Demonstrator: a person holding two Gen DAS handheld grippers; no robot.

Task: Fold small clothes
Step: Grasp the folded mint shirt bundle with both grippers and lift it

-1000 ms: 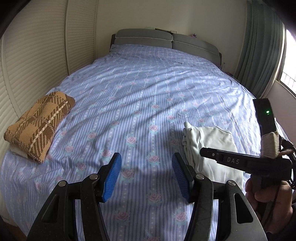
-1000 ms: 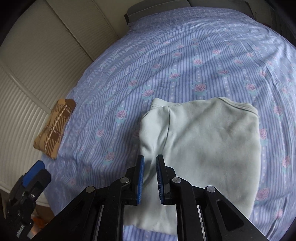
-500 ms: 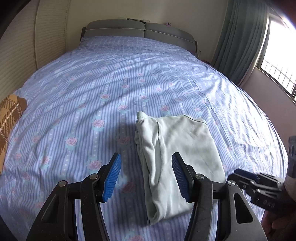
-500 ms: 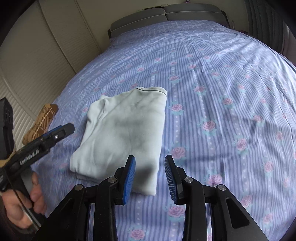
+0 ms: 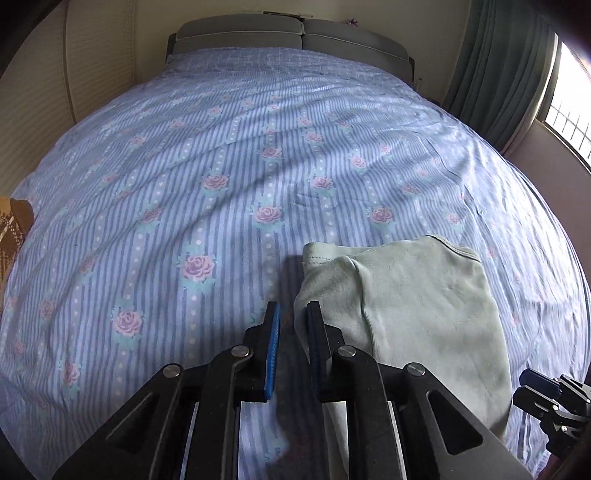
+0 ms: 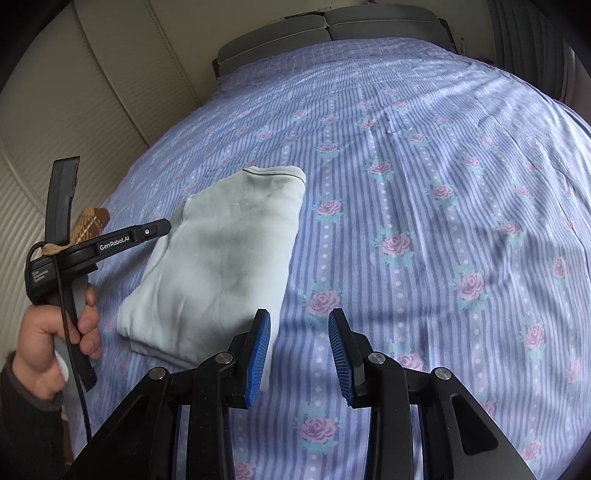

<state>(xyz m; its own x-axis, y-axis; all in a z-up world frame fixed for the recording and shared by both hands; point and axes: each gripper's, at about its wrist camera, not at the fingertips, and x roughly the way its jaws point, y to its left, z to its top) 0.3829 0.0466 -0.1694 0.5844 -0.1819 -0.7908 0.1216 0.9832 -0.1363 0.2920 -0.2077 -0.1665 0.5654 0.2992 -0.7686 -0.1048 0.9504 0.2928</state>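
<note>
A pale green folded garment (image 5: 413, 314) lies flat on the bed; it also shows in the right wrist view (image 6: 225, 258). My left gripper (image 5: 293, 332) has its jaws nearly shut with a narrow gap, empty, at the garment's left edge. In the right wrist view it (image 6: 162, 226) hovers at the garment's left side. My right gripper (image 6: 299, 347) is open and empty, just off the garment's near right corner. Its tip (image 5: 535, 384) shows at the lower right of the left wrist view.
The bed has a blue striped sheet with pink roses (image 5: 258, 166) and a grey headboard (image 5: 295, 33). A folded brown plaid garment (image 5: 13, 225) lies at the bed's left edge, also in the right wrist view (image 6: 88, 221). Curtains and a window (image 5: 569, 92) are on the right.
My left gripper has closed from wide open to nearly shut and moved toward the garment's left edge. My right gripper has opened wider and moved to the garment's right side.
</note>
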